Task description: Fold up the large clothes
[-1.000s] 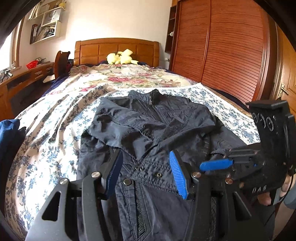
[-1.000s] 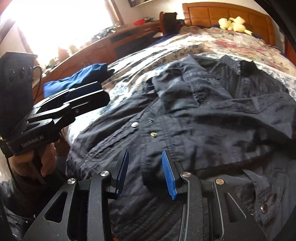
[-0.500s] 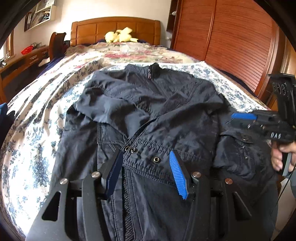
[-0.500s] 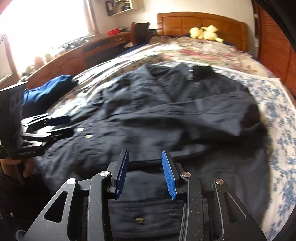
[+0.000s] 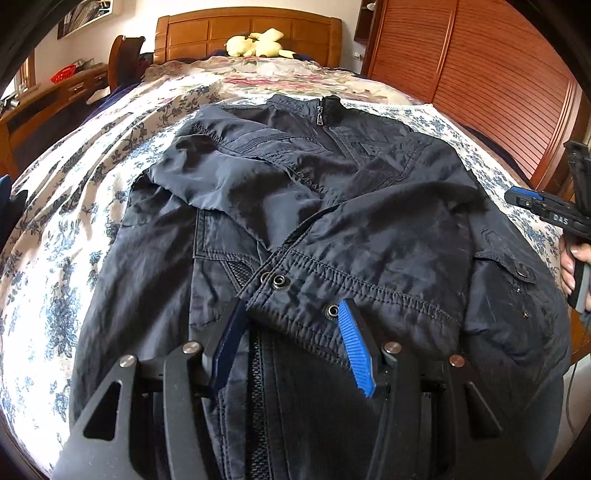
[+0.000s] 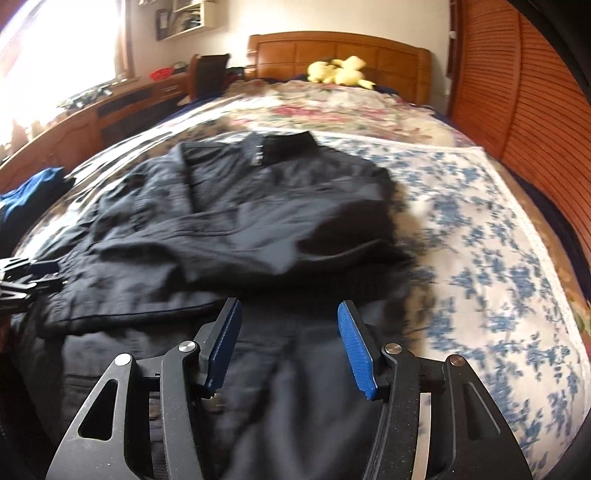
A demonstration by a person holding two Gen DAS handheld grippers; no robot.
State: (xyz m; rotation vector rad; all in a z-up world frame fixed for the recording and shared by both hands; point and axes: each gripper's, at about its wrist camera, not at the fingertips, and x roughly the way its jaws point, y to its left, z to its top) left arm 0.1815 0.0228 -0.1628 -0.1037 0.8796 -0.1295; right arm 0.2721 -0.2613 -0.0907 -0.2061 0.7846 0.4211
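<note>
A dark navy jacket [image 5: 332, 229] lies front up on the floral bedspread [image 5: 55, 258], collar toward the headboard, both sleeves folded across its chest. My left gripper [image 5: 291, 332] is open just above the snap-button cuff [image 5: 332, 310] of the upper sleeve, holding nothing. My right gripper [image 6: 290, 336] is open and empty over the jacket's [image 6: 229, 221] lower right part. The right gripper also shows at the right edge of the left wrist view [image 5: 546, 210]; the left gripper shows at the left edge of the right wrist view [image 6: 26, 277].
A wooden headboard [image 5: 243, 33] with a yellow plush toy [image 5: 258, 42] stands at the far end. A slatted wooden wardrobe [image 5: 480, 74] runs along the right. A wooden desk [image 6: 92, 110] and blue clothes [image 6: 33, 188] lie to the left.
Both grippers have moved apart along the jacket's bottom, the right one swinging rightward and opening wider. The left gripper has moved forward over the sleeve cuff. The jacket has not moved.
</note>
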